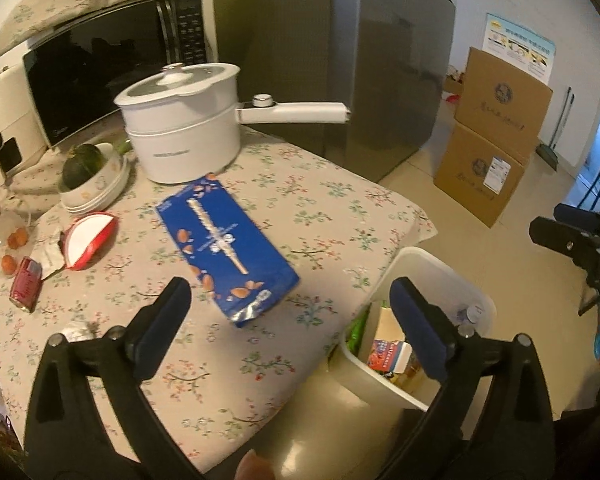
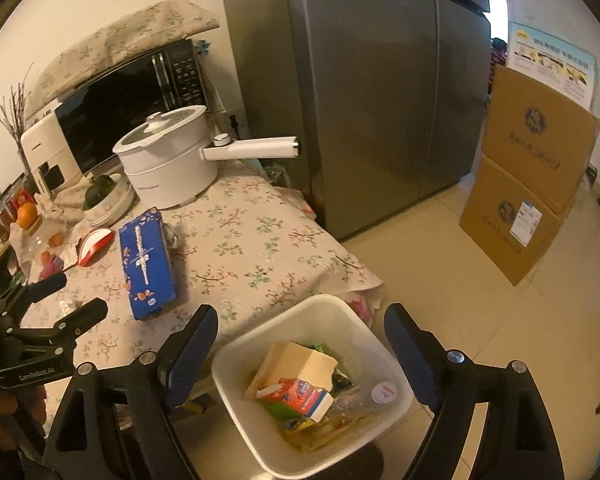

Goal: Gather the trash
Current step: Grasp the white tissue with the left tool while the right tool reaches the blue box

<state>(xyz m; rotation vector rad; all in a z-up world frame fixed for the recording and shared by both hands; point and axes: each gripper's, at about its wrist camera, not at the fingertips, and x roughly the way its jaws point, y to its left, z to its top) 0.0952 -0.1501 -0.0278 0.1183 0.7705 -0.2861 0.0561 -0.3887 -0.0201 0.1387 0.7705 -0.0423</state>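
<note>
A long blue snack box (image 1: pixel 226 248) lies flat on the floral tablecloth (image 1: pixel 300 200); it also shows in the right wrist view (image 2: pixel 146 264). Left of it are a red-and-white round tub (image 1: pixel 90 246), a torn wrapper (image 1: pixel 50 256), a red can (image 1: pixel 26 284) and a crumpled scrap (image 1: pixel 76 330). A white bin (image 2: pixel 236 384) stands on the floor by the table corner, holding a cardboard piece (image 2: pixel 300 360), a red-and-white carton (image 2: pixel 300 396) and other rubbish. My left gripper (image 1: pixel 290 304) is open above the table edge, holding nothing. My right gripper (image 2: pixel 302 320) is open over the bin, holding nothing.
A white pot (image 1: pixel 180 120) with a long handle stands behind the box, in front of a microwave (image 1: pixel 100 68). Stacked bowls with a green squash (image 1: pixel 82 166) and some eggs (image 1: pixel 16 238) sit at the left. A grey fridge (image 2: pixel 380 100) and two cardboard boxes (image 2: pixel 532 184) stand beyond.
</note>
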